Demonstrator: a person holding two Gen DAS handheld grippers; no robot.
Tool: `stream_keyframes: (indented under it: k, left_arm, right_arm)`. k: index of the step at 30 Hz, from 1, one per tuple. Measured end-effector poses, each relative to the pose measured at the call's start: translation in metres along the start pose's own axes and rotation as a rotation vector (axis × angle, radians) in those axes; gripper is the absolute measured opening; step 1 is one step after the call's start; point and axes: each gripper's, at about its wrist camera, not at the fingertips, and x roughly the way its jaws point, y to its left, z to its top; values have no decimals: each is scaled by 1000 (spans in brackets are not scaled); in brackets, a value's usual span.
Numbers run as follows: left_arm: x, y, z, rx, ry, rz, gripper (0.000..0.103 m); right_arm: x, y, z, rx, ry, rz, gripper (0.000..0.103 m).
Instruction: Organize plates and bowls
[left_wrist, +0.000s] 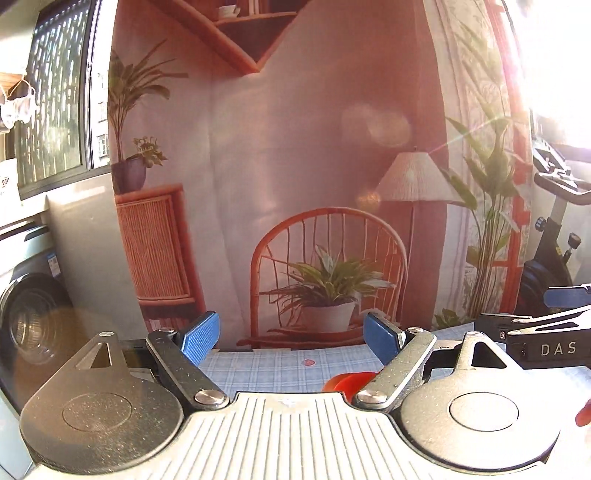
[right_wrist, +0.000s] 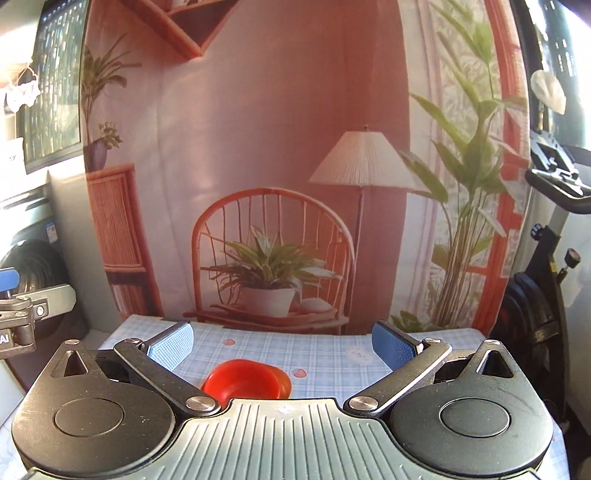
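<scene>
Red bowls (right_wrist: 245, 380), stacked, mid-table on checked cloth (right_wrist: 317, 350); left gripper (left_wrist: 291, 338) and right gripper (right_wrist: 284, 345) raised above, jaws apart, empty.

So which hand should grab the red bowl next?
Probably the right. In its view the red bowl sits on the checked tablecloth almost centred below the open right gripper. For the open left gripper, the bowl lies off toward its right finger, mostly hidden.
</scene>
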Motion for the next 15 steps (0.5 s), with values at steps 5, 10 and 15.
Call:
stream_keyframes:
  k: [5,10,15]
  left_arm:
    - [-43,1,13,-27,-40,-8,87]
    - [-78,1,17,-53,-82,-14,87]
    - [-104,-1,13,-34,-83,-13,87]
  right_arm:
    - [-54,6,8,-27,-64,1,102]
    - [-100,10,8,-22,-131,-2,102]
    - [-128,2,2,47,-160,15,103]
